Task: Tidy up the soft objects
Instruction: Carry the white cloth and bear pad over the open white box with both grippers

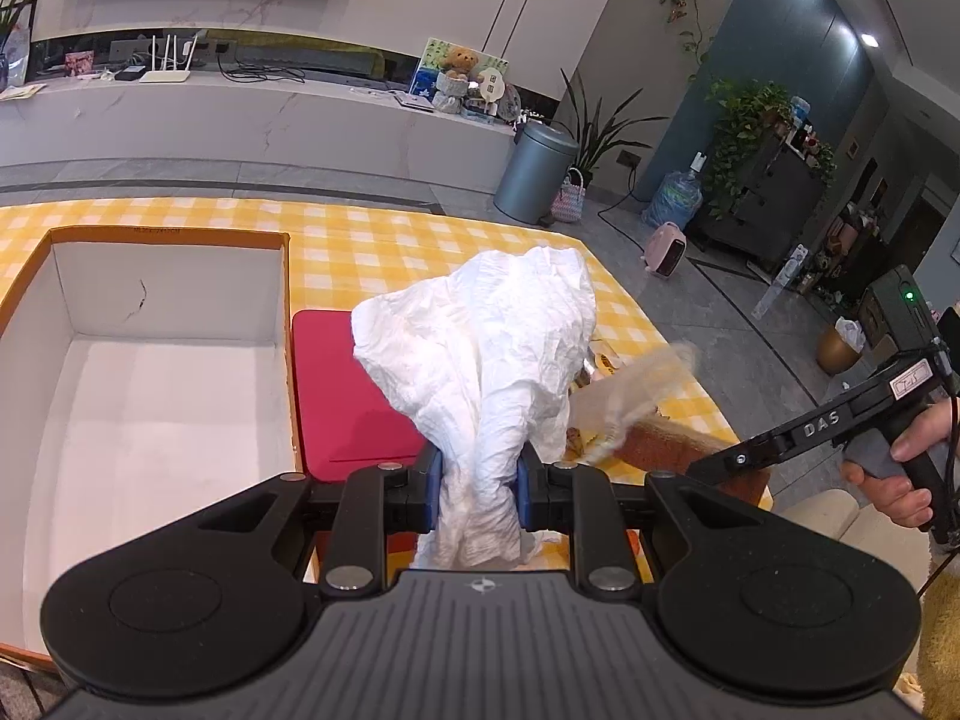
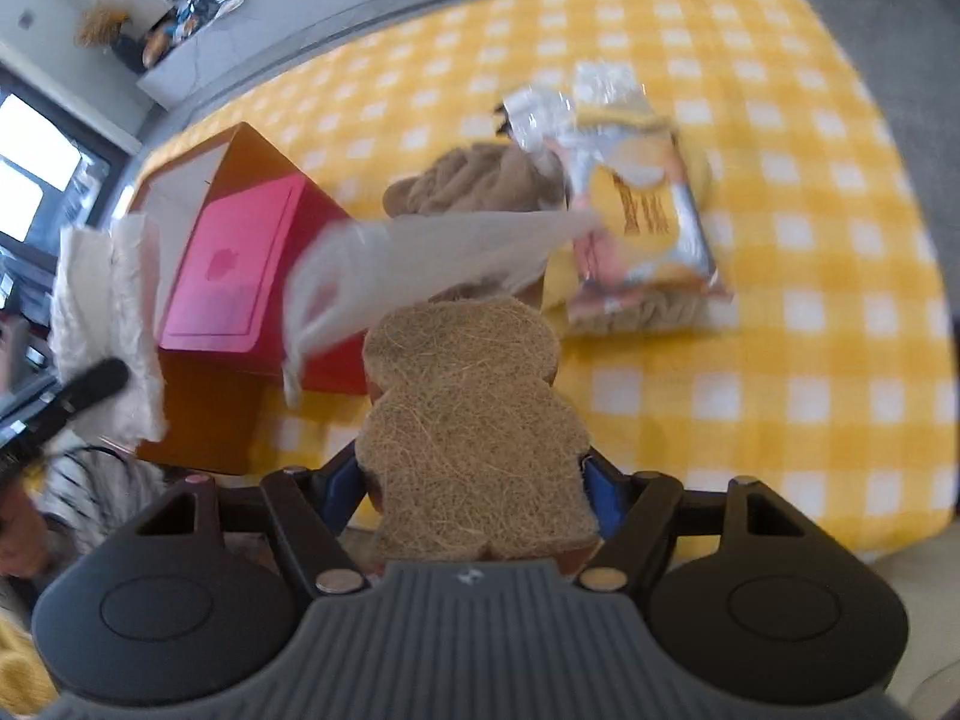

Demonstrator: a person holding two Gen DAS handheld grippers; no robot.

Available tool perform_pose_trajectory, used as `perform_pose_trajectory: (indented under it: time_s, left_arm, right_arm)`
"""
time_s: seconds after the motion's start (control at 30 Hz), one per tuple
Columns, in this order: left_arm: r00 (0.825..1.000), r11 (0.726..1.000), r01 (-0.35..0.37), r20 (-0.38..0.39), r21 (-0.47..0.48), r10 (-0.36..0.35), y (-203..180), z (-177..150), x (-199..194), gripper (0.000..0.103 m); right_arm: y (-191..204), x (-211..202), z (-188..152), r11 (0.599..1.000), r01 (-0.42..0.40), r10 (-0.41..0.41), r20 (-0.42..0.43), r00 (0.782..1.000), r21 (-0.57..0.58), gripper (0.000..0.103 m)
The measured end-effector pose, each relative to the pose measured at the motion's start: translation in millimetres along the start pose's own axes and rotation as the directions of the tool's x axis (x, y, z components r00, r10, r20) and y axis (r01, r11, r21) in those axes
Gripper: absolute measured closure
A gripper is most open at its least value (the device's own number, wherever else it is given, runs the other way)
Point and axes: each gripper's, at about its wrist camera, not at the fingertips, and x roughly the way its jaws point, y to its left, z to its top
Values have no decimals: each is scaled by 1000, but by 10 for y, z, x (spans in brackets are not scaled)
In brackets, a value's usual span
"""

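Observation:
My left gripper (image 1: 480,492) is shut on a crumpled white cloth (image 1: 480,348), which stands bunched up above the blue pads (image 1: 433,489). An open cardboard box (image 1: 150,360) with a white inside lies just to its left, and a red lid (image 1: 354,396) lies beside the box. My right gripper (image 2: 474,480) is shut on a brown, bear-shaped fibre pad (image 2: 474,408), held above the table. A blurred clear plastic wrapper (image 2: 420,258) trails from the pad's far end. In the left wrist view the right gripper (image 1: 840,420) sits at the right, held by a hand.
A yellow-checked tablecloth (image 2: 810,312) covers the table. Snack packets (image 2: 636,222) and a brown knitted item (image 2: 474,180) lie beyond the pad. The table edge (image 1: 690,360) runs to the right, with grey floor, a bin (image 1: 534,174) and plants past it.

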Motion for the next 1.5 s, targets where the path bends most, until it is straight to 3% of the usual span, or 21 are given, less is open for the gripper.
perform_pose_trajectory:
  time_s: [0.1,0.3,0.43,0.6,0.8,1.0,1.17,1.3,1.37,1.5]
  left_arm:
    - [1000,1000,2,3,-1,-2,-3,1,-10,77]
    - [1000,1000,-9,13,-12,9,48,7,-25,77]
    - [1000,1000,-15,22,-21,15,70,5,-58,77]
    - [999,999,-21,47,-24,22,65,9,-143,77]
    - [992,997,-64,102,-50,69,199,26,-326,77]
    - [973,982,-173,143,-74,183,389,17,-583,77]
    - [944,955,-289,144,-69,296,591,-49,-745,79]
    - [895,902,-430,114,-32,431,708,-110,-712,79]
    - [891,896,-440,90,-66,444,804,-115,-676,79]
    - [890,891,-453,35,-41,454,908,-162,-551,79]
  right_arm:
    - [96,0,33,993,109,-107,30,994,-40,32]
    - [118,-77,44,982,186,-181,107,978,-44,32]
    - [209,-124,30,931,357,-341,167,925,-80,32]
    - [260,-197,1,910,410,-388,222,894,-59,32]
    - [737,-427,-59,946,315,-275,328,904,-74,31]
    - [1569,-541,-113,971,180,-91,456,886,-155,31]
    - [2126,-309,-100,979,66,33,471,882,-191,31]
    - [2347,-67,-72,990,-68,120,471,874,-125,31]
    - [2469,99,-51,989,-85,133,454,881,-125,31]
    - [2643,449,-39,989,-84,128,407,905,-125,31]
